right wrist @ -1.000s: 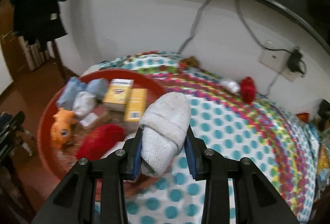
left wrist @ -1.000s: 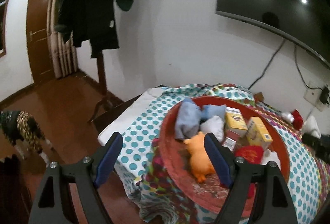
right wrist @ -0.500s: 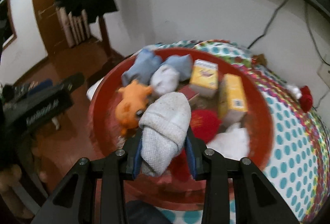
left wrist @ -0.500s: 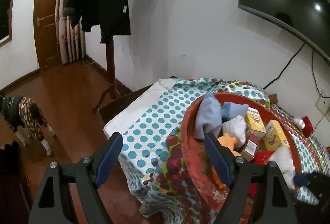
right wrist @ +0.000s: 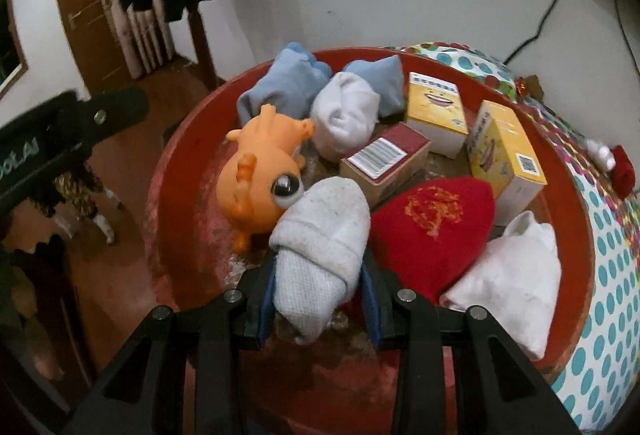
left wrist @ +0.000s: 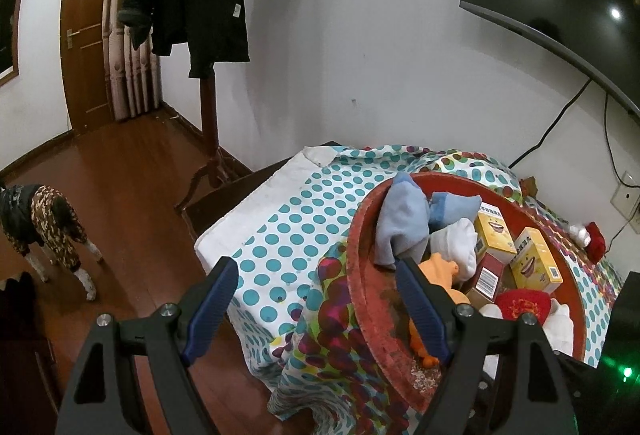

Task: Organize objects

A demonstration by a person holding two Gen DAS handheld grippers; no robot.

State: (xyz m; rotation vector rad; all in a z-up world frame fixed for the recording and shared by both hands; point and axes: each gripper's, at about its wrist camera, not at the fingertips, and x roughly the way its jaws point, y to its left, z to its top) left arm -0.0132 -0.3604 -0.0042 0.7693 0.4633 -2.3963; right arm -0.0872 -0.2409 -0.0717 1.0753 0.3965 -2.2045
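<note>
The right claw gripped a rolled grey sock above the red basin, orange toy at ten o'clock. The left claw stood wide, holding nothing.

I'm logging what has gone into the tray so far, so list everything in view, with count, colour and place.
tray: one, red, round, on the spotted cloth
grey sock roll: one, pale grey, held over the tray's near side
white sock rolls: two, one at the back, one at the near right
blue sock rolls: two, light blue, back of tray
red sock roll: one, red with gold stitching, right of centre
toy: one, orange, big-eyed, left side of tray
yellow boxes: two, back right
red-brown box: one, barcode up, centre
tablecloth: one, teal spots
dog: one, camouflage coat, on the floor
left gripper: open, empty
right gripper: shut on the grey sock roll
</note>
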